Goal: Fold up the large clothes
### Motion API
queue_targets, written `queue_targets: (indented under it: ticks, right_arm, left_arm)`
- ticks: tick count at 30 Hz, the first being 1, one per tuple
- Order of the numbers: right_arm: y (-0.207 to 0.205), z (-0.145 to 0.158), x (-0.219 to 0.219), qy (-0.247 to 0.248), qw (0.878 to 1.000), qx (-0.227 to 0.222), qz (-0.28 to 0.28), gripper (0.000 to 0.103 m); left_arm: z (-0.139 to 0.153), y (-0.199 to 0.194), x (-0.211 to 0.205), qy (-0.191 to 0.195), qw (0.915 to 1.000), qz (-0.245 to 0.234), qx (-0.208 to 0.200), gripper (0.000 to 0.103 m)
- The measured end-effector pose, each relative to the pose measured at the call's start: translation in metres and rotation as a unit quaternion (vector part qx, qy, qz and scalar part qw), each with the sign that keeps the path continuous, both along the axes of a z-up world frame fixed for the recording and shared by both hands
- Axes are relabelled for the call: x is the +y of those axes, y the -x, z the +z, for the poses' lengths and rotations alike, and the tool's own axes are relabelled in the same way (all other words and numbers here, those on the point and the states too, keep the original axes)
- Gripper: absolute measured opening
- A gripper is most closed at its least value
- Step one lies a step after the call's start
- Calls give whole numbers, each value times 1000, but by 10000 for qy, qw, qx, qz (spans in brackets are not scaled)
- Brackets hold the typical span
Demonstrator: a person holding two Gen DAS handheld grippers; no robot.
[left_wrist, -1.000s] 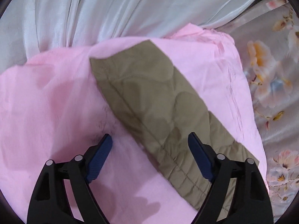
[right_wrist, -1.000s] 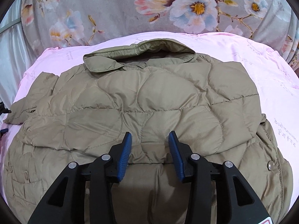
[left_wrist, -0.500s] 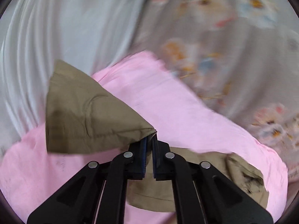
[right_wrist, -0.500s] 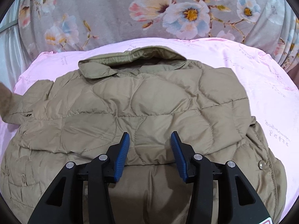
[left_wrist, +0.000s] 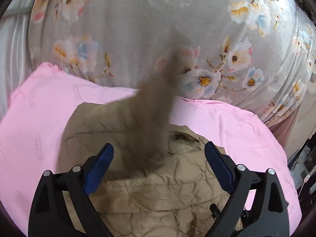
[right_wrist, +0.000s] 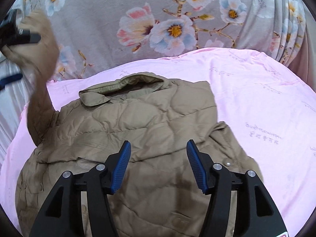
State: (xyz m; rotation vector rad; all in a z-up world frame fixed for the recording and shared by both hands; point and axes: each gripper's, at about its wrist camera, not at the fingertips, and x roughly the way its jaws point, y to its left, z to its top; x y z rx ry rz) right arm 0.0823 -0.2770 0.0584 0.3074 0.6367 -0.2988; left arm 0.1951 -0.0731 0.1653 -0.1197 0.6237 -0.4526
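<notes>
An olive quilted jacket (right_wrist: 148, 122) lies spread on a pink sheet (right_wrist: 256, 108), collar (right_wrist: 134, 83) at the far side. My left gripper (left_wrist: 158, 147) hovers over the jacket (left_wrist: 167, 187) near the collar, its jaws opening wide. One sleeve (left_wrist: 156, 118) is in the air between and ahead of the fingers, blurred, with neither pad pressing on it. The right wrist view shows that sleeve (right_wrist: 39, 69) arching up at the left beside the left gripper (right_wrist: 15, 57). My right gripper (right_wrist: 159, 144) is above the jacket's middle, jaws opening, nothing between them.
A grey floral fabric (left_wrist: 138, 39) hangs behind the pink sheet (left_wrist: 39, 118). White curtain folds (right_wrist: 7, 108) are at the left edge. Dark furniture (left_wrist: 304, 158) shows at the far right, beyond the sheet's edge.
My left gripper shut on the sleeve lying out on the sheet, swung it up and over toward the jacket body, then opened. My right gripper widened and lifted slightly.
</notes>
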Motion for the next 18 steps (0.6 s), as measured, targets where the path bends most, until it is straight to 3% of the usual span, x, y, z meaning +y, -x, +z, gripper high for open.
queue_targets:
  ticks: [3,5,8,12,18]
  right_arm:
    - [5,1,-17,-280,9996,-36,22,64]
    - [3,2,-26,-479,9988,-74,58,64]
    - [-10,5,-37,-852,9962,-134,147,66]
    - [-39,6,-40,-1323,9905,-105,354,68]
    - [-64,-10,-37,-1538,9874,359,121,70]
  left_arm:
    - [-30,-6,14,73,9986,-53,520,90]
    - [-50,-19,42,475,9940,144,970,90]
    - [-72,-39,94,1117,9807,573,1498,90]
    - [-97,-63,153,1590,9607,1143,1965,90]
    - [-132,-87,186,2052,9351,1414,2520,87]
